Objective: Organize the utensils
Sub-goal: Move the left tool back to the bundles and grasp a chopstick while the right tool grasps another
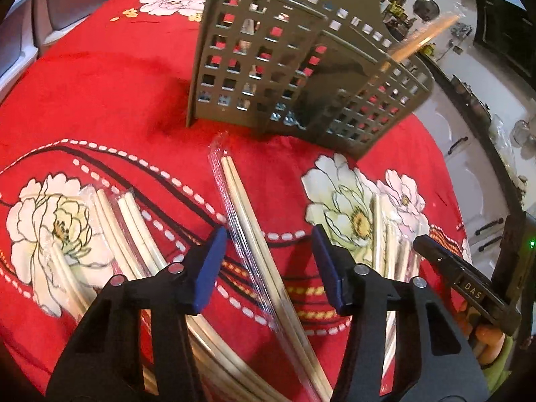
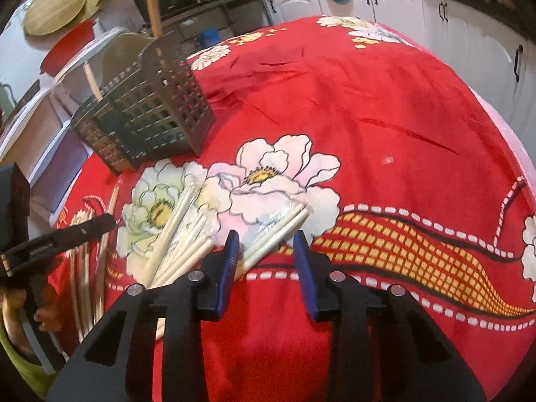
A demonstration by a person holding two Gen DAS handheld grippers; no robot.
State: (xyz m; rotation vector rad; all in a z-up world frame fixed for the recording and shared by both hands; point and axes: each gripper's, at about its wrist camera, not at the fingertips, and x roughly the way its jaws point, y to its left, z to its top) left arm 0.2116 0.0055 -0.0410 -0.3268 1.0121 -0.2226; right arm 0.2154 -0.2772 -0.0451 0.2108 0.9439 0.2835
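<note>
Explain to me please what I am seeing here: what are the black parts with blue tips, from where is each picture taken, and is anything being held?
There is no robot. A person carries a hand-held two-finger gripper in each hand, and each has a wide-angle camera looking forward along its fingers. One picture comes from the left gripper, the other from the right gripper. The blue tips are the finger pads.

Both look down at a table with a red flowered cloth. On it stands a grey perforated utensil holder with something already in it, and several plastic-wrapped chopstick pairs lie loose.

Nothing is gripped yet. One wrapped pair lies between the left jaws, another between the right jaws, but the pads do not press on them.
</note>
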